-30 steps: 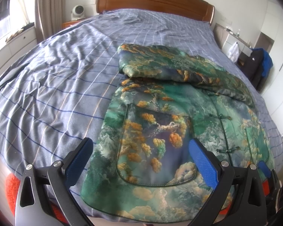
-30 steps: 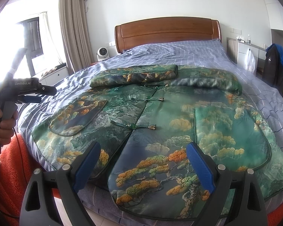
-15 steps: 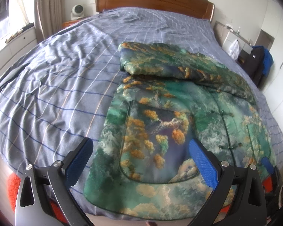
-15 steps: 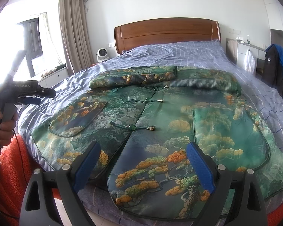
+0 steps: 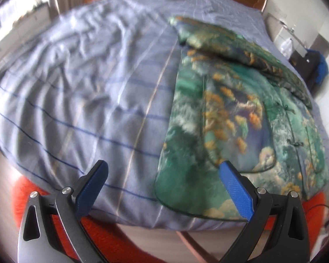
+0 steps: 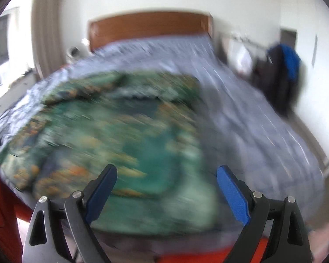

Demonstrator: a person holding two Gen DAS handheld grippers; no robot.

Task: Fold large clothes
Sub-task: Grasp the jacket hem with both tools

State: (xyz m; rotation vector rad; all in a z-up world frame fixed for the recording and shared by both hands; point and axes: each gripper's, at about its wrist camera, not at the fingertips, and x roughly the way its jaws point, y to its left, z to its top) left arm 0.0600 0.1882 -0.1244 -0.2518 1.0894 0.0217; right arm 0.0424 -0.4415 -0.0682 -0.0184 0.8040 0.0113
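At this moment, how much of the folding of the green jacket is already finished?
Done: the sleeves already lie folded across the top of the green jacket near the collar. In hand: nothing; the left gripper and right gripper both hover open above the hem edge, apart from the cloth. Left: the body lies spread flat on the bed, so folding it is not yet begun.

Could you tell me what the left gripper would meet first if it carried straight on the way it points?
Probably the striped grey-blue bedcover, just left of the green patterned jacket's hem corner; depth is unclear.
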